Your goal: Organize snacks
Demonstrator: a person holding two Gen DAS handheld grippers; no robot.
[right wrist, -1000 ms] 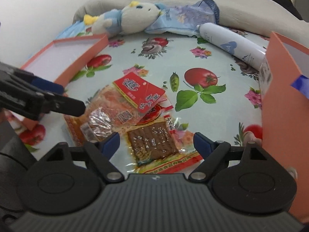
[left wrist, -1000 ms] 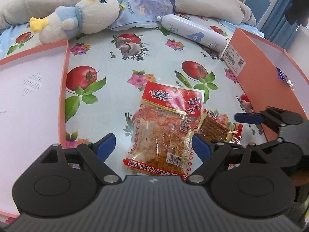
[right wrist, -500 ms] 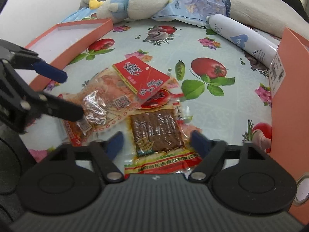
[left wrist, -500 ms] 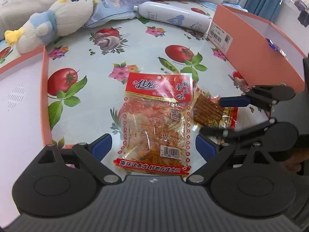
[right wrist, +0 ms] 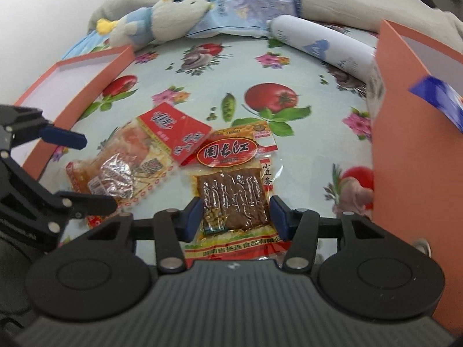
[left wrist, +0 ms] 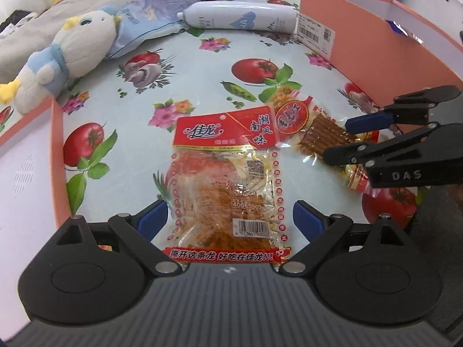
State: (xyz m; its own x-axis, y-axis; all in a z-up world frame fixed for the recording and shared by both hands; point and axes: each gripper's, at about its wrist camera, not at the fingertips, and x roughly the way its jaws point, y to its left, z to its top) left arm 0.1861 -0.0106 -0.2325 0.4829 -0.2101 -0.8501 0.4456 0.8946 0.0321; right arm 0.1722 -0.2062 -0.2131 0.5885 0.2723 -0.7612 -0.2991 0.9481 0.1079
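A red-topped clear packet of orange strips [left wrist: 225, 185] lies flat on the flowered cloth, and my left gripper [left wrist: 230, 221] is open with its blue pads either side of the packet's near end. A smaller packet of brown strips [right wrist: 234, 190] lies beside it, its top partly under the red header. My right gripper [right wrist: 235, 217] has its pads close on both sides of this brown packet, narrowed but not clamped. The brown packet also shows in the left wrist view [left wrist: 324, 138], with the right gripper [left wrist: 344, 138] over it.
An orange box lid [left wrist: 56, 133] lies on the left and a tall orange box [left wrist: 361, 43] stands on the right. A white bottle [left wrist: 240, 18], a plush duck [left wrist: 66, 55] and a blue bag [left wrist: 150, 20] lie at the back.
My right gripper's jaws have narrowed around the brown packet. My left gripper has moved forward, so the orange packet sits further between its pads.
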